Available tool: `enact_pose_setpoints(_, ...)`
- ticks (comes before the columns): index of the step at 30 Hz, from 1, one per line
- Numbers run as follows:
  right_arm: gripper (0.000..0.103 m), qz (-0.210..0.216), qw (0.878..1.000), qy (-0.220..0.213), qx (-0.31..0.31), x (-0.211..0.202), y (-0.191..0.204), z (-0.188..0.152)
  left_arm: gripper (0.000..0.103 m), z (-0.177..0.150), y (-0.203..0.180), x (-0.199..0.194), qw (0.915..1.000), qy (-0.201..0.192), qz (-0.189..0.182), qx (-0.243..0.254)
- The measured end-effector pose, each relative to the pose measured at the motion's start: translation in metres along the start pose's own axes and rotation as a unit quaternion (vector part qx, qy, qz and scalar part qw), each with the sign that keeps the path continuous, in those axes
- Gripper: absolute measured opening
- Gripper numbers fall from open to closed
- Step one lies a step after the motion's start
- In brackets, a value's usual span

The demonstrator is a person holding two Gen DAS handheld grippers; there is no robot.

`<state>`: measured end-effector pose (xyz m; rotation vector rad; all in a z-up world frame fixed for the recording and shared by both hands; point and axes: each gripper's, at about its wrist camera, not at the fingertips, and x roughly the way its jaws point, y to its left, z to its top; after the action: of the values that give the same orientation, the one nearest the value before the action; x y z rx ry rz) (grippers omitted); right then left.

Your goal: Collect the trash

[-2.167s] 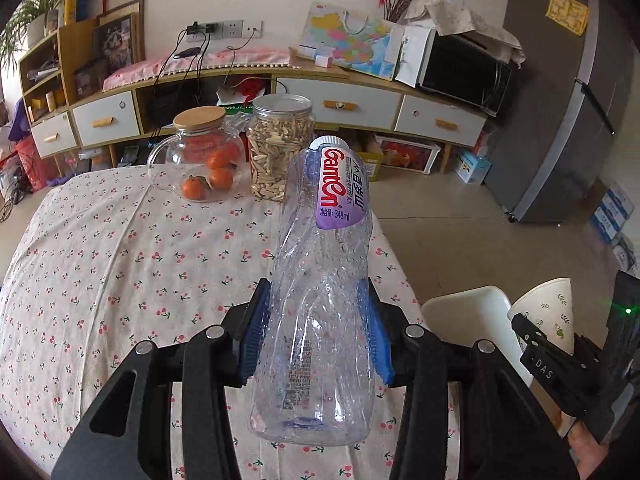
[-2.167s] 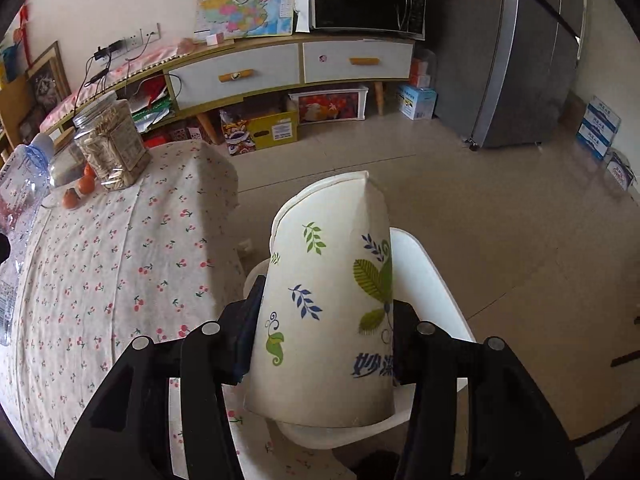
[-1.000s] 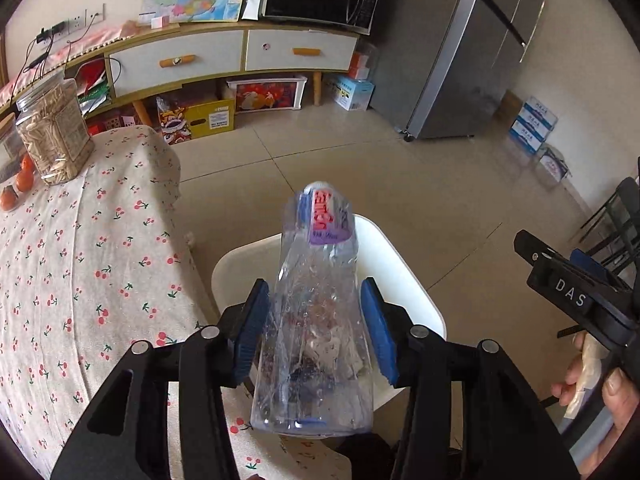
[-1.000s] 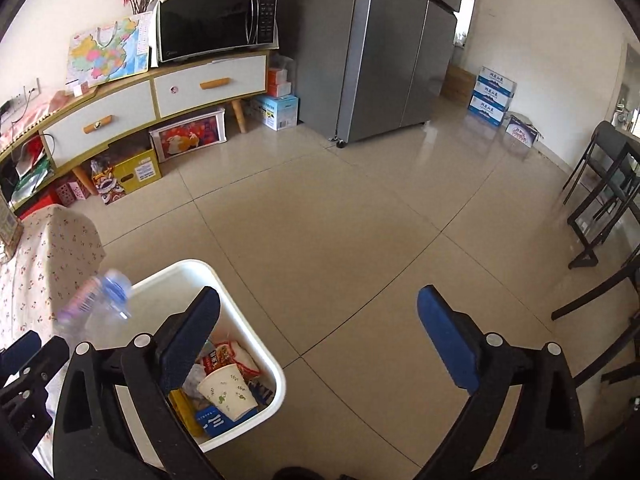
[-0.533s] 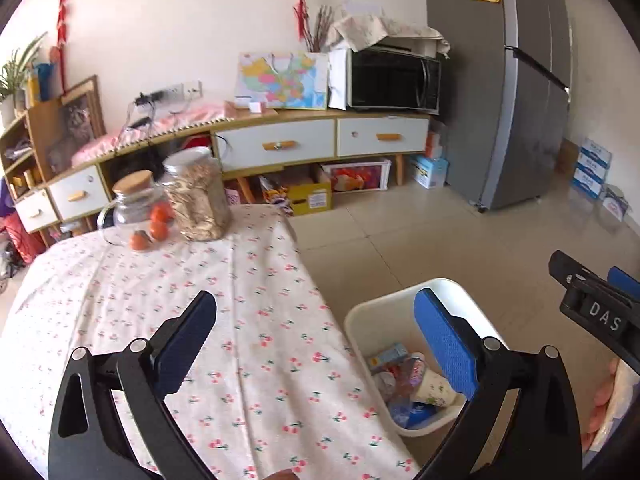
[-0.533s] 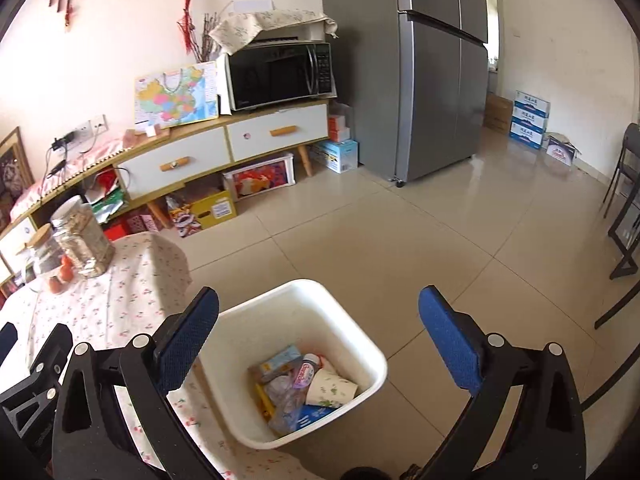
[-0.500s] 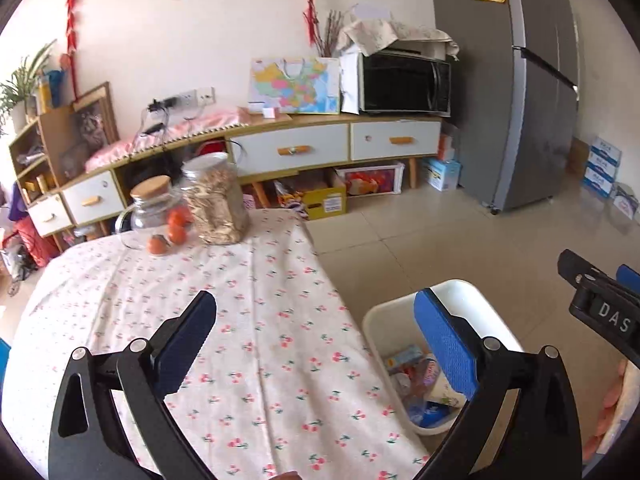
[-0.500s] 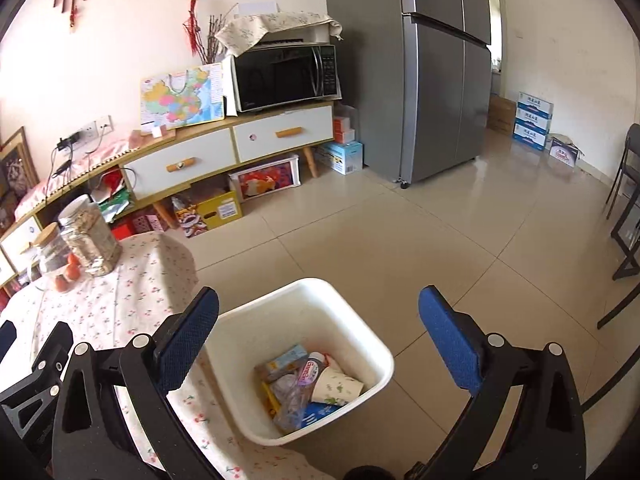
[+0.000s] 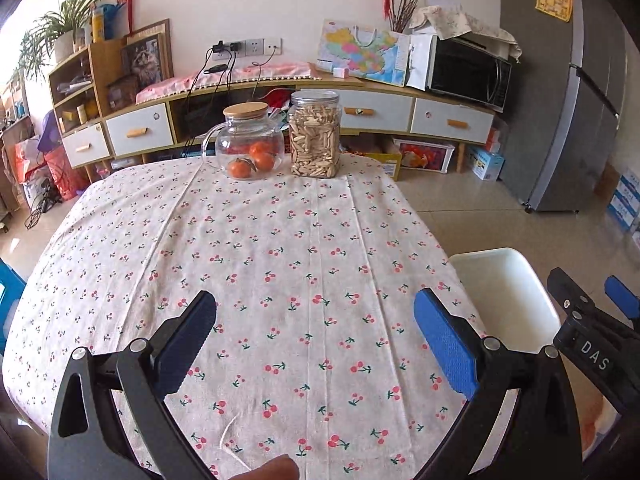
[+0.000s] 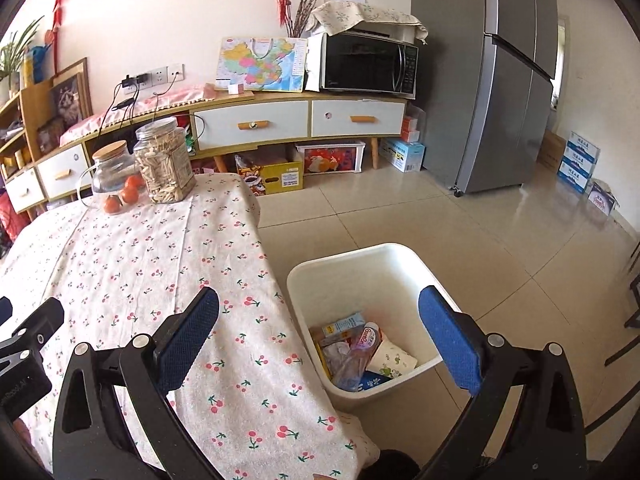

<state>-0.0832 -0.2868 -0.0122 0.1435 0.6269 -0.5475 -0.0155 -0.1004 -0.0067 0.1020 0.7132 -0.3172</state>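
Note:
A white trash bin (image 10: 360, 258) stands on the floor beside the table's right edge; it also shows in the left wrist view (image 9: 502, 254). In it lie a clear plastic bottle (image 10: 354, 360), a leaf-print paper cup (image 10: 390, 360) and other wrappers. My left gripper (image 9: 316, 336) is open and empty above the cherry-print tablecloth (image 9: 280, 248). My right gripper (image 10: 320, 332) is open and empty, over the table edge and the bin.
A glass jug with oranges (image 9: 248, 144) and a jar of snacks (image 9: 316, 136) stand at the table's far edge. A long cabinet with a microwave (image 10: 368, 64) lines the back wall. A grey fridge (image 10: 492, 80) stands at the right.
Both grippers let go of the bottle and the cup, which now lie in the bin. Both grippers have swung back left toward the table.

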Motion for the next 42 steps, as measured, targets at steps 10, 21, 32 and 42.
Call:
enact_pose_setpoints(10, 0.096, 0.022, 0.999, -0.020, -0.041, 0.003, 0.043, -0.007, 0.096, -0.001, 0.043, 0.006, 0.9987, 0.014, 0.023, -0.043)
enact_pose_setpoints(21, 0.096, 0.032, 0.999, -0.010, -0.043, 0.007, 0.047, -0.006, 0.096, -0.006, 0.046, 0.018, 0.9975, 0.037, 0.031, -0.051)
enact_pose_setpoints(32, 0.096, 0.033, 0.999, -0.011, -0.035, 0.006, 0.039, -0.005, 0.096, -0.002, 0.033, 0.016, 0.9984, 0.028, 0.021, -0.043)
enact_pose_setpoints(42, 0.096, 0.033, 0.999, -0.010, -0.038, 0.006, 0.039, -0.004, 0.096, -0.003, 0.031, 0.016, 0.9987, 0.029, 0.014, -0.040)
